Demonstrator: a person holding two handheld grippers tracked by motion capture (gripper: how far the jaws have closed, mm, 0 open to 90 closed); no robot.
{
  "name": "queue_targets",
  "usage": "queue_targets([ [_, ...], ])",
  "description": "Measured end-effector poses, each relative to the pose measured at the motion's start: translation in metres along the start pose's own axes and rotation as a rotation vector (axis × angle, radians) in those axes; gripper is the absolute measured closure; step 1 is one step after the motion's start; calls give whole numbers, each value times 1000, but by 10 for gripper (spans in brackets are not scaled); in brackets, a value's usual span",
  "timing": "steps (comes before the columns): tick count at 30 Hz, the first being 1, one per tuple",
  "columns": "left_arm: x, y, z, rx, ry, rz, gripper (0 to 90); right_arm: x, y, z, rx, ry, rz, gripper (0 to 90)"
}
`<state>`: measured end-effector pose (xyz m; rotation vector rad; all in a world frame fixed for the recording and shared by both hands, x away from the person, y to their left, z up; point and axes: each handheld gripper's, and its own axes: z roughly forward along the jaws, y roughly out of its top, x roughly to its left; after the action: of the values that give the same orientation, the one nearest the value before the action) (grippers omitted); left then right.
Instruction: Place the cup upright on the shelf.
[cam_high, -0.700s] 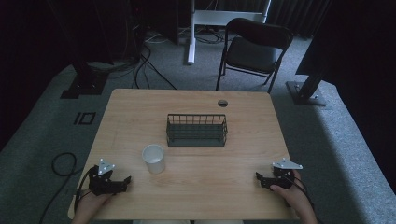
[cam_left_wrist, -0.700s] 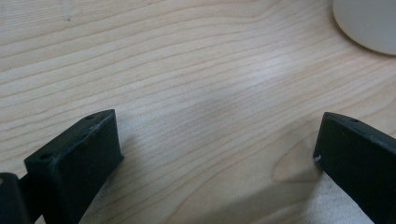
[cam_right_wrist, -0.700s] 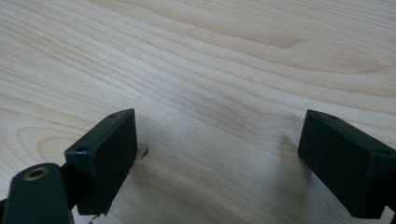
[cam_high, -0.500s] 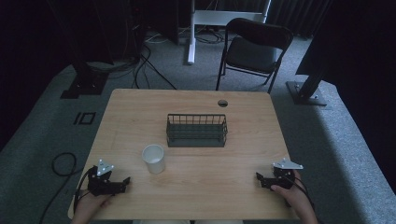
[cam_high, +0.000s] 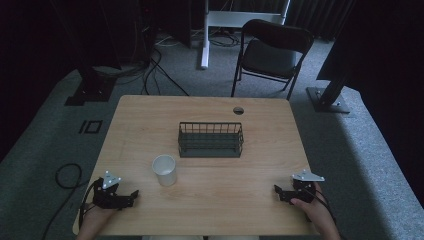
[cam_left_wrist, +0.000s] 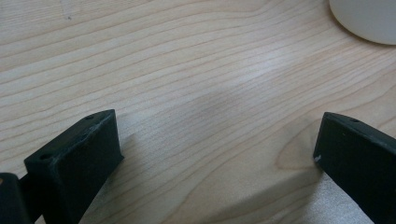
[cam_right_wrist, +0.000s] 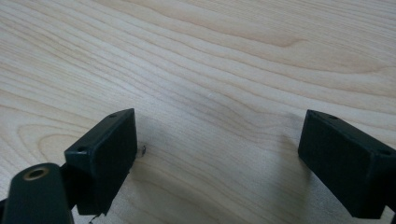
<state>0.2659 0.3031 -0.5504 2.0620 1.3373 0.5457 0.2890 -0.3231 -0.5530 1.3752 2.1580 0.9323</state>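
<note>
Tipping is the risk: the white cup (cam_high: 164, 170) stands upright on the worktop (cam_high: 250, 200) near the left gripper (cam_high: 131, 196), whose empty jaws gape; a sideways nudge would topple it. The right gripper (cam_high: 278, 192), equally wide, rests well apart.

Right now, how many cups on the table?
1. A white cup stands on the table, near the front left, just ahead of the wire basket; its base also shows in the left gripper view.
</note>
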Motion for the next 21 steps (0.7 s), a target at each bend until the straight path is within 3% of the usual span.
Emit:
queue_targets([
  [15, 0, 0, 0, 0, 1, -1, 8, 0, 2, 1, -5, 4, 16, 114],
  [17, 0, 0, 0, 0, 1, -1, 8, 1, 3, 1, -11, -4, -9, 114],
  [21, 0, 0, 0, 0, 1, -1, 8, 5, 9, 0, -28, 9, -12, 114],
])
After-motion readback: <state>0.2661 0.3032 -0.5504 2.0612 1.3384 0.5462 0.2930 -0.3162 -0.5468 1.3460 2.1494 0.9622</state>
